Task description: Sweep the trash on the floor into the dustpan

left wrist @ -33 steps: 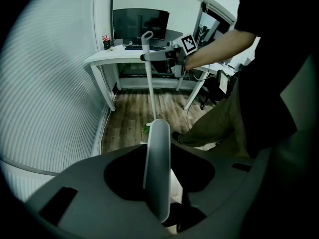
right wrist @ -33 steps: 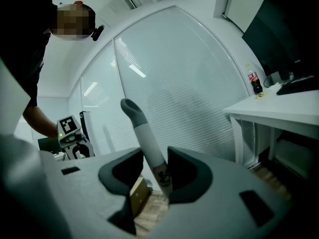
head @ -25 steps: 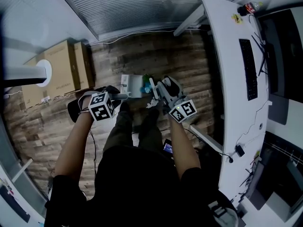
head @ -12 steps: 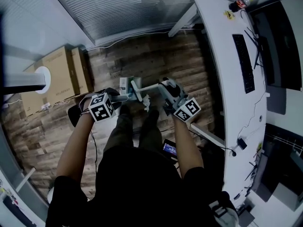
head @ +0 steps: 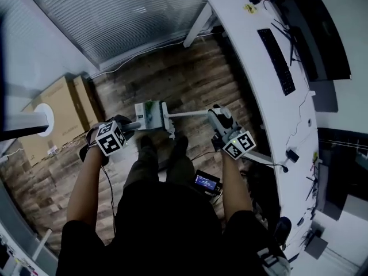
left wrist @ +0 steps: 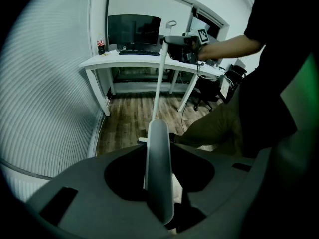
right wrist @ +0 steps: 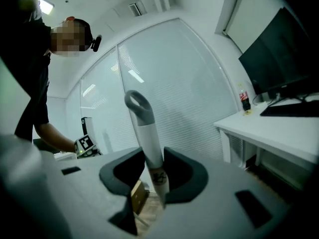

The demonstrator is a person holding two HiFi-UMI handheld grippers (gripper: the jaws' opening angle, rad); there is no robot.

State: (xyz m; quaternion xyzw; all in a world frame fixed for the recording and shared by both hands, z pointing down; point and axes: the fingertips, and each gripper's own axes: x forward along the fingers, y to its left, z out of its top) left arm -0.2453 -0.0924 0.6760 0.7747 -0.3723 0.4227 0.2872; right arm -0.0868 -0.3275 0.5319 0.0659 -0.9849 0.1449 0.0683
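Broom [head: 167, 121] in R gripper [head: 215, 115], now beside dustpan [head: 146, 115]

Both arms reach forward, the left gripper [head: 125, 126] pitched steeply down, clamped on the dustpan handle [left wrist: 158, 173], the right gripper [head: 218, 115] nearly level, seemingly gripping the broom handle [right wrist: 149, 144].

No legible text, only an unreadable dark mark [right wrist: 159, 176] on broom handle [right wrist: 148, 138]
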